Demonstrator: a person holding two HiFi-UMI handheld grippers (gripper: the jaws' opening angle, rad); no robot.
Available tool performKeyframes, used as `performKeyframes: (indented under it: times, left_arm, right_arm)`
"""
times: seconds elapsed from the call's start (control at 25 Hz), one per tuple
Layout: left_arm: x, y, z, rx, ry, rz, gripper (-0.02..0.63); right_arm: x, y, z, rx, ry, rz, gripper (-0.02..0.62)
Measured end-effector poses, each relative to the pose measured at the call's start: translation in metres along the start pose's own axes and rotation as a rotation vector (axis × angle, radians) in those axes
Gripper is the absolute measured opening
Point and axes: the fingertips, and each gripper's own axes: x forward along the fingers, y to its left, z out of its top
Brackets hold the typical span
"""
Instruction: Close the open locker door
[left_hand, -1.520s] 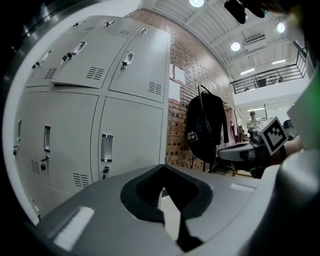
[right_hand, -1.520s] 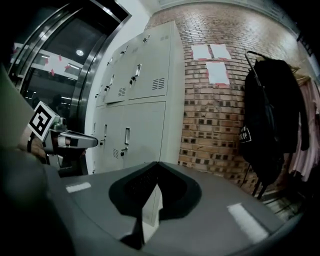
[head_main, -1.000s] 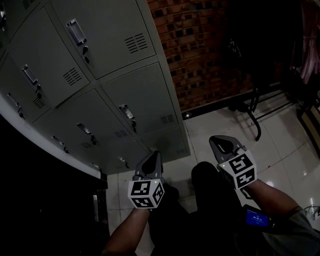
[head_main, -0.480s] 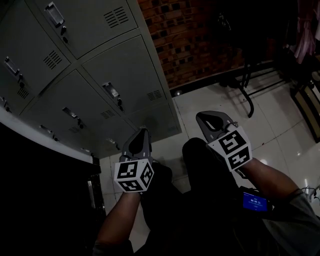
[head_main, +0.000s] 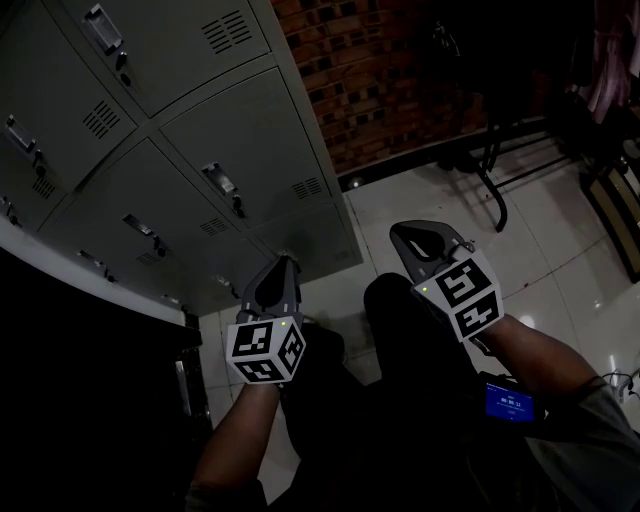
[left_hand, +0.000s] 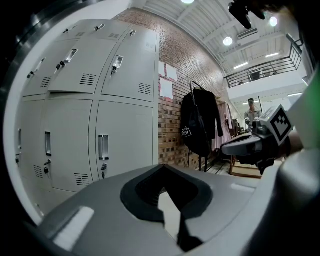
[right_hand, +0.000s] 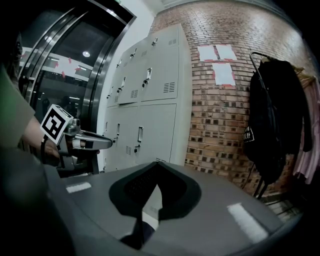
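A bank of grey lockers (head_main: 240, 130) stands ahead on the left, and each door has a small handle and vent slots. Every door I can see lies flat or nearly flat; in the left gripper view one upper door (left_hand: 75, 70) seems to sit slightly proud of its frame. My left gripper (head_main: 279, 266) is shut and empty, held low just short of the bottom lockers. My right gripper (head_main: 408, 236) is shut and empty too, held beside it over the white floor tiles. Each gripper shows in the other's view: the right gripper (left_hand: 240, 147) and the left gripper (right_hand: 95, 142).
A brick wall (head_main: 380, 80) adjoins the lockers on the right. A black metal clothes rack (head_main: 500, 190) with a dark coat (right_hand: 272, 125) stands further right. A dark ledge (head_main: 90, 380) runs along my left. My legs (head_main: 420, 400) are below the grippers. A person (left_hand: 250, 107) stands far off.
The head view has swung, so the lockers now sit higher and further left in the picture. Both grippers keep about the same place and stay shut.
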Motion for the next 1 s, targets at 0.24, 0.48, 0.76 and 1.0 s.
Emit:
performKeyframes:
  times: [0.24, 0.48, 0.76, 1.0]
  left_arm:
    - [-0.0005, -0.0006, 0.0012, 0.001, 0.0, 0.002, 0.003]
    - [0.001, 0.0001, 0.0008, 0.001, 0.001, -0.004, 0.003]
    - [0.0026, 0.0031, -0.0055, -0.005, 0.013, -0.003, 0.003]
    - [0.0026, 0.0025, -0.0072, -0.008, 0.013, -0.003, 0.003]
  right_arm:
    - [-0.0006, -0.0003, -0.0005, -0.001, 0.008, 0.001, 0.006]
    - [0.0011, -0.0006, -0.0004, -0.011, 0.007, -0.001, 0.006]
    - [0.0042, -0.0004, -0.0042, -0.007, 0.013, -0.001, 0.006]
    - [0.0044, -0.0005, -0.0069, -0.007, 0.017, -0.001, 0.006]
